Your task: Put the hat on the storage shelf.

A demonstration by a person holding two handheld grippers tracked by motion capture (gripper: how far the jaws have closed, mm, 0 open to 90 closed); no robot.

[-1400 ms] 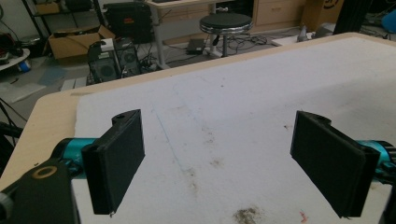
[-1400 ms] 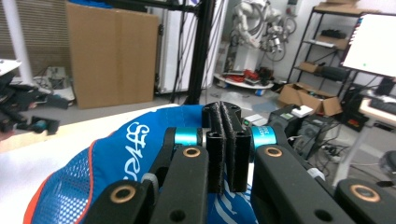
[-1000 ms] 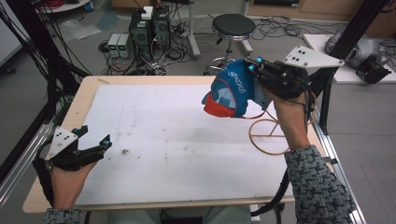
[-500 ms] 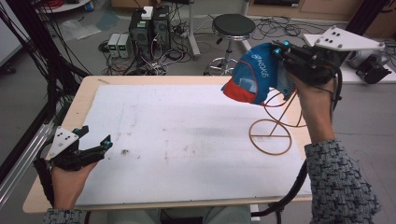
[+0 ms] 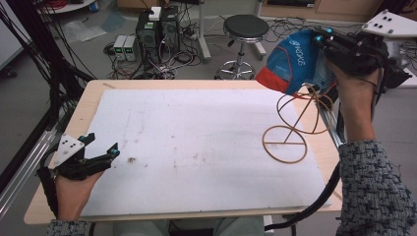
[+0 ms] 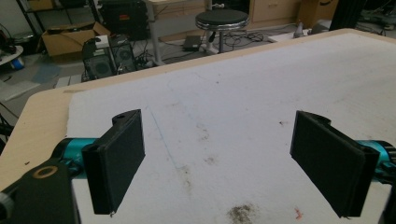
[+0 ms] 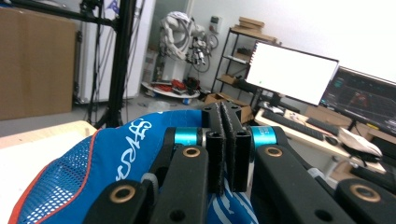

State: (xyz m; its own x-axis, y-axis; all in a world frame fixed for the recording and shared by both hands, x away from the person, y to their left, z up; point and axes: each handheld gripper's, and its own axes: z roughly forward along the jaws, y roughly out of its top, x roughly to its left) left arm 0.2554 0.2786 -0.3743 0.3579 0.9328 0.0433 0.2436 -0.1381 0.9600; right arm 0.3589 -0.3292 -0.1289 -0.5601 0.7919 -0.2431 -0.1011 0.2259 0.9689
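The right gripper (image 5: 322, 38) pinches the blue cap (image 5: 290, 61) tight, up in the air over the wire stand (image 5: 295, 123), hiding its top, while the left gripper (image 5: 101, 147) rests wide open, holding nothing.

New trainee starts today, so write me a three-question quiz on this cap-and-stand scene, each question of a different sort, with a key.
1. True or false: the right gripper is shut on the blue cap.
2. Multiple choice: where is the wire stand?
A. on the table's right side, under the cap
B. between the left gripper's jaws
C. on the floor by the stool
3. Short answer: how do the jaws of the left gripper stand, and is anything between them?

Key
1. True; in the right gripper view the pads pinch the cap's fabric.
2. A
3. Wide open, with nothing between them but the white table cover.
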